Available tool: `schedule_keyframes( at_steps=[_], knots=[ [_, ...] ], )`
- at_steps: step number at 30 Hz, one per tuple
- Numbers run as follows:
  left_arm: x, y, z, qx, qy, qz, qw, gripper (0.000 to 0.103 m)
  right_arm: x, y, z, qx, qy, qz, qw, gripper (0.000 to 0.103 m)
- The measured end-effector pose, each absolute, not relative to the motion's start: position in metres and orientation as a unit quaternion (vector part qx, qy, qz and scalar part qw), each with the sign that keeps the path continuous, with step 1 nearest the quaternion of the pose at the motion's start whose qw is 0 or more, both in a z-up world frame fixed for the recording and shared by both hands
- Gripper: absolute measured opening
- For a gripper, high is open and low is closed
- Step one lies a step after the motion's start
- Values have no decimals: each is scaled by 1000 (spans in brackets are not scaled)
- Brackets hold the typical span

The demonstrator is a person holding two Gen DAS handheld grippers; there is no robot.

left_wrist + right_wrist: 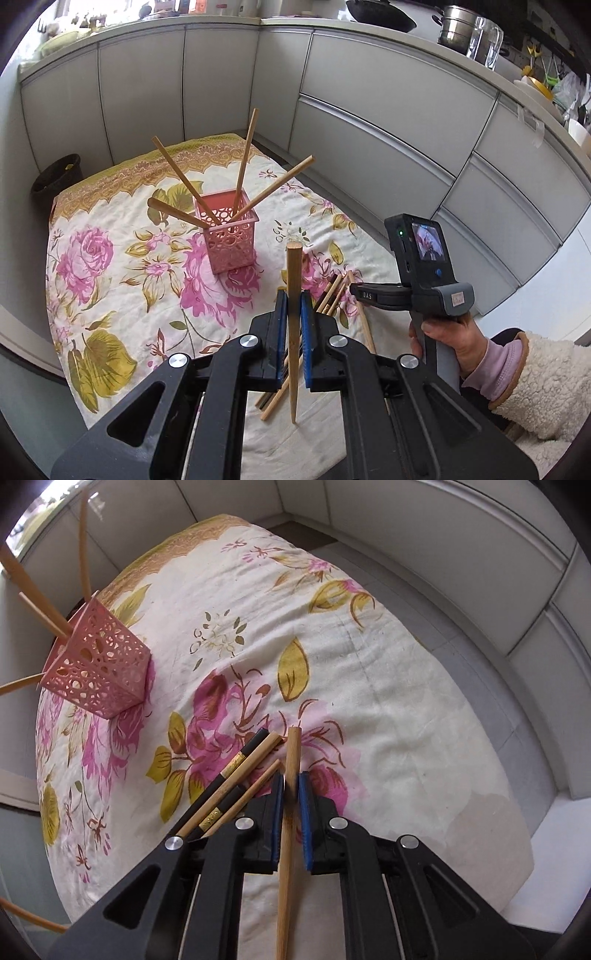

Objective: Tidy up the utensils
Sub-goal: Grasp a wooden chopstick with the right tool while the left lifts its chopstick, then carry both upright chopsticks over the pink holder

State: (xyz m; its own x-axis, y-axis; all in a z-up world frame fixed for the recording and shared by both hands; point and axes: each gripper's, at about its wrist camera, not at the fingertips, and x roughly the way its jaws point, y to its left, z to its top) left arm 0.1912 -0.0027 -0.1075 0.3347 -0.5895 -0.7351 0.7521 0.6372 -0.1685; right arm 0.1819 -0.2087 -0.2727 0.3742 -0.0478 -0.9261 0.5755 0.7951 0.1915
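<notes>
The left gripper (294, 310) has its blue fingers (281, 314) pressed tight on a wooden chopstick (294, 295). The chopstick stands almost straight up in the lower middle of the left view, with its fat end on top and its thin end pointing down.

The pink holder (227, 236) sits in the middle of that view on the flowered cloth (110, 280). Four chopsticks (245, 166) already lean out of it, spread like a fan.

The right gripper (291, 794) sits low in the middle of its own view. A second chopstick (291, 760) runs between its fingers (304, 794), and they look closed on it (a thin gap shows on one side, so the grip may be loose). This chopstick seems to lie low, close to the cloth.

Just left of it lies the pile of loose chopsticks (236, 779), some plain wood and some black with gold bands. They lie side by side, touching.

So the job is about half done. The step now looks like carrying the left chopstick to the holder. Next, the thin end needs to go over the open top, and then the fingers can let go. The leaning sticks are in the way, so it should come in carefully.
</notes>
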Motion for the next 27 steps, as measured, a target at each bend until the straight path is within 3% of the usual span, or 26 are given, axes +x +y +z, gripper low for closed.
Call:
schedule_keyframes(
  at_steps=[5, 19, 27],
  knots=[
    [185, -2, -98, 68, 381, -410, 826, 7, 151, -235, -244, 245, 473, -169, 829, 8],
    [145, -7, -63, 15, 304, -389, 870, 7, 77, -186, -139, 115, 293, -138, 939, 8],
    [121, -9, -28, 22, 257, -360, 897, 7, 64, -171, -79, 109, 239, -107, 959, 8]
  ],
)
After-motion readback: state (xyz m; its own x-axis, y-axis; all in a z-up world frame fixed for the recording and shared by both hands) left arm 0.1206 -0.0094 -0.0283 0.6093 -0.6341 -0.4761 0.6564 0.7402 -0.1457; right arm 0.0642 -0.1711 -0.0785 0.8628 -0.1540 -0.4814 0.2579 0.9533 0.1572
